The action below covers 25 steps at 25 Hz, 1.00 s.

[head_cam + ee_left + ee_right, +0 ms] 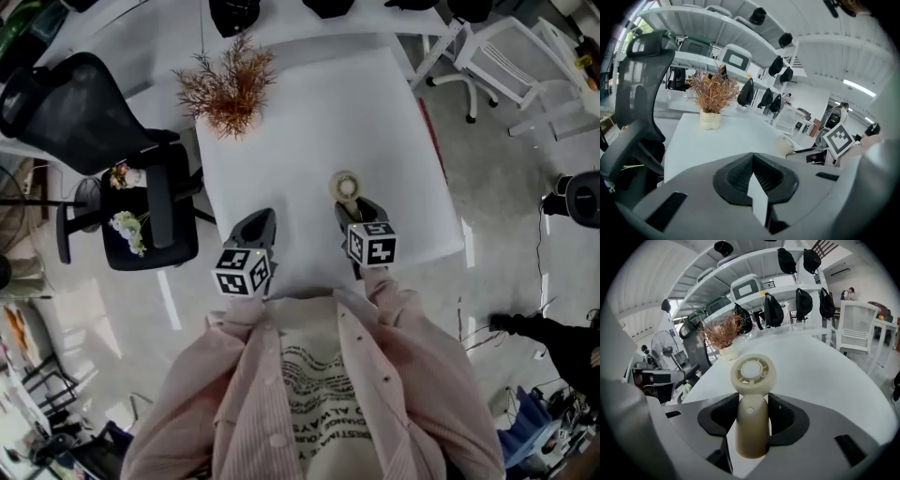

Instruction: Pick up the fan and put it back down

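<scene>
Closest to the head camera is my pink ribbed shirt (309,394), and both sleeves reach forward from it over the near edge of the white worktop (319,112). Each hand carries a gripper topped by its marker cube.

My right gripper (349,208) has its fingers clamped on the handle of the cream fan (347,186). In the right gripper view the handle stands lengthwise between the two dark pads. They press on it from either side just below the round head (752,373), and the handle's butt end points back towards the camera. The fan's head juts out past the fingertips over the near part of the worktop, close to the front edge. I cannot tell whether any part of it touches the surface.

My left gripper (261,217) hovers just beside the right one, a little to its left. In the left gripper view its fingers (740,171) are together, with nothing between them. From there I see the fan (783,146) off to the right, with the right gripper's marker cube (840,139) behind it.

At the far left corner of the worktop stands a dried reddish-brown plant (228,89) in a small cream pot. A black mesh office chair (84,103) stands off the worktop's left side, and white chairs (506,56) stand on the floor at the far right.
</scene>
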### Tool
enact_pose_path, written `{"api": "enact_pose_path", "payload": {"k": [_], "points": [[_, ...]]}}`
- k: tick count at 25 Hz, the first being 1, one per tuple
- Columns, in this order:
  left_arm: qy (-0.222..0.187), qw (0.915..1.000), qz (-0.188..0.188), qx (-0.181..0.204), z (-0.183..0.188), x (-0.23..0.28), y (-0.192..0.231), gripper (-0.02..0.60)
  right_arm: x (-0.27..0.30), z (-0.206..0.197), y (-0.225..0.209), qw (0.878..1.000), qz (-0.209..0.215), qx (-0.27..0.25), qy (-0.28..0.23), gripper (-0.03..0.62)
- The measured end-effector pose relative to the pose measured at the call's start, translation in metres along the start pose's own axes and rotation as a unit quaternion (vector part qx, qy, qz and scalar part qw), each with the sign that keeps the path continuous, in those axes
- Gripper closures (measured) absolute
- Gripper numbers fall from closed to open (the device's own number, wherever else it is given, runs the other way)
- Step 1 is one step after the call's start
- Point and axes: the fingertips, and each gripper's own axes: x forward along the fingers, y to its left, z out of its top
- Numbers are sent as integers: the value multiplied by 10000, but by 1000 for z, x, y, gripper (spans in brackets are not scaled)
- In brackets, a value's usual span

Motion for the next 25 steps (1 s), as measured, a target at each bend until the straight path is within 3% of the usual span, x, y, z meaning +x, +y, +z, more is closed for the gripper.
{"api": "enact_pose_path", "payload": {"k": [15,25], "points": [[346,9990,38,-271,-26,6,14,580,28,-38,-5,9962,-262,-136,817,408],[342,9988,99,-329,-25,5,20,580,32,-43,-4,9933,-421,-399,995,408]]}}
